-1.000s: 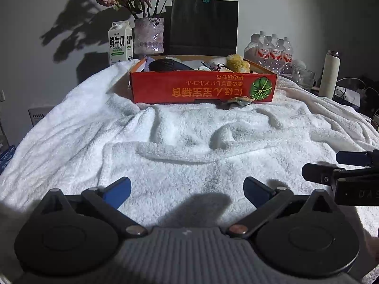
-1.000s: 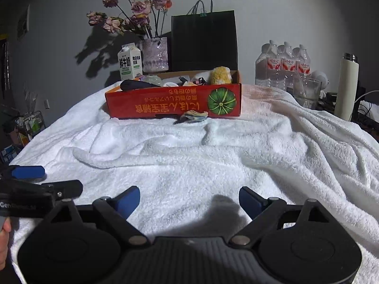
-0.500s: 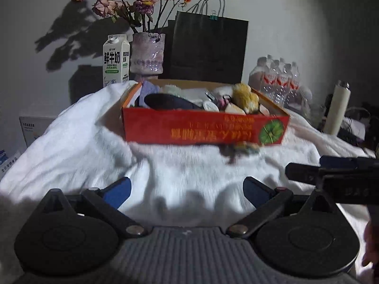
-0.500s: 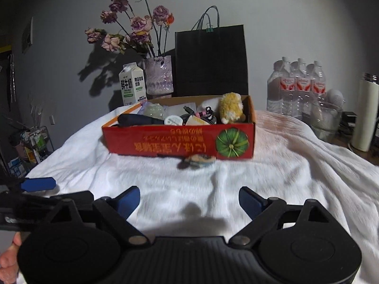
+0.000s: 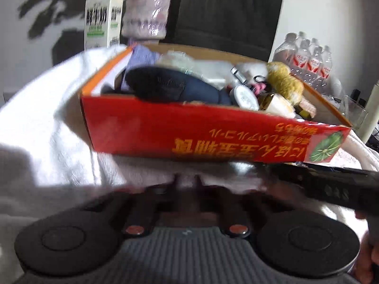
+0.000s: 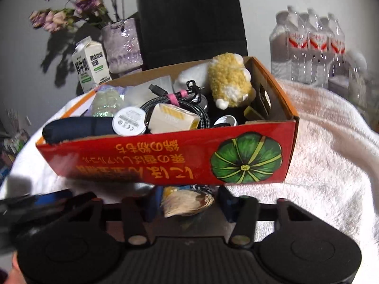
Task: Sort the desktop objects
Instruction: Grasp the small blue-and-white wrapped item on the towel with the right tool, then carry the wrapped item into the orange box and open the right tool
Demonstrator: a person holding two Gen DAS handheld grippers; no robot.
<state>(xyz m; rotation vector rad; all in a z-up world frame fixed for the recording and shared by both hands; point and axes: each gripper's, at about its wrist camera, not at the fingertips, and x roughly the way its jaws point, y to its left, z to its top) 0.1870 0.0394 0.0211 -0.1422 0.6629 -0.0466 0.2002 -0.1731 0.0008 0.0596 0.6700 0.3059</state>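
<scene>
A red cardboard box (image 6: 142, 161) with a green pumpkin print stands on the white towel (image 6: 331, 142). It is full of items: a dark blue folded umbrella (image 6: 75, 127), a yellow plush toy (image 6: 227, 82), cables and a round white tin. A small tan and blue bundle (image 6: 187, 203) lies against the box front. My right gripper (image 6: 188, 201) is closing, its blue pads against the bundle's two sides. My left gripper (image 5: 187, 181) is closing too, its blurred fingers almost together just before the box (image 5: 213, 132), with nothing seen between them.
Behind the box stand a milk carton (image 6: 91, 68), a glass vase of dried flowers (image 6: 123, 45), a black paper bag (image 6: 189, 19) and several water bottles (image 6: 308, 45). A pale flask (image 5: 372, 108) is at the far right. The towel drapes off both sides.
Both grippers have travelled forward over the towel up to the box front. Both sets of jaws went from wide open to drawn in, the right pair around the small bundle.
</scene>
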